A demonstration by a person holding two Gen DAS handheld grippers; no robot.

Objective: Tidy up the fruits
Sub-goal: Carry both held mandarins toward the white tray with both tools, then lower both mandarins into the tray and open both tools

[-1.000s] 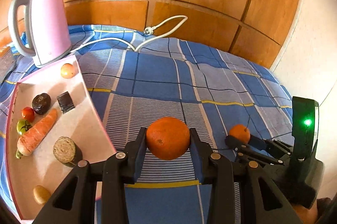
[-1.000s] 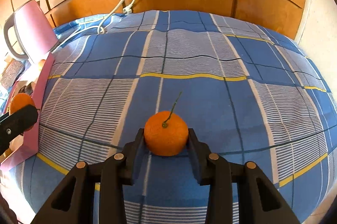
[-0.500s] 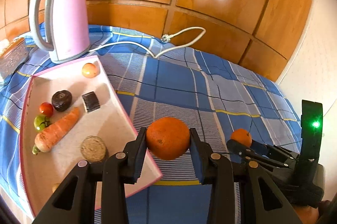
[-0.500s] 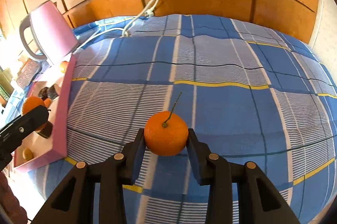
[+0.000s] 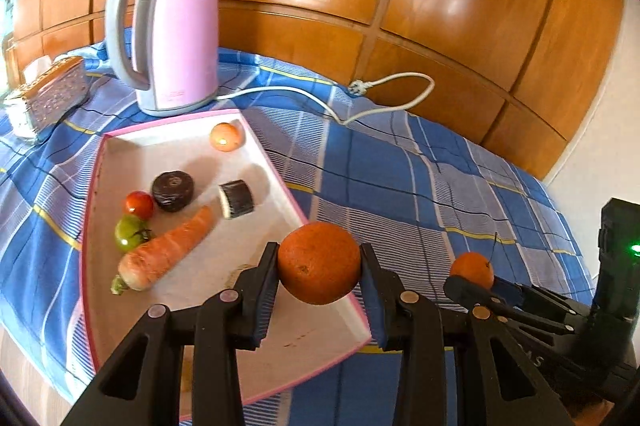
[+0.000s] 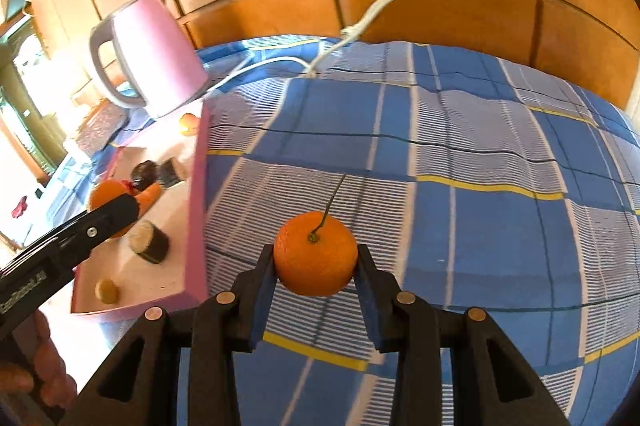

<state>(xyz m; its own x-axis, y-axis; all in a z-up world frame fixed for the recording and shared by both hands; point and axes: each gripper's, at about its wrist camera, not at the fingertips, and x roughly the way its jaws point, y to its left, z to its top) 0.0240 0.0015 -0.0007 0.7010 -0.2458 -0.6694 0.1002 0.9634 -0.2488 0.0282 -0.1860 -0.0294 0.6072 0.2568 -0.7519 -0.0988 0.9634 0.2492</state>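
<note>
My left gripper (image 5: 319, 264) is shut on a large orange (image 5: 319, 263) and holds it above the right edge of the pink-rimmed tray (image 5: 180, 141). My right gripper (image 6: 316, 260) is shut on a smaller stemmed orange (image 6: 315, 259) above the blue checked cloth, right of the tray (image 6: 198, 226). The right gripper with its orange (image 5: 473, 268) shows low right in the left wrist view. The left gripper's orange (image 6: 106, 194) shows over the tray in the right wrist view.
The tray holds a carrot (image 5: 166, 249), a red tomato (image 5: 139, 204), a green tomato (image 5: 129, 233), a dark round fruit (image 5: 173, 185), a small peach-coloured fruit (image 5: 226, 136) and a cut roll (image 5: 237, 198). A pink kettle (image 5: 170, 33) with a white cord (image 5: 380, 105) and a box (image 5: 48, 93) stand behind.
Both grippers have moved left towards the tray with their oranges. The left gripper's orange now hangs over the tray's right edge.
</note>
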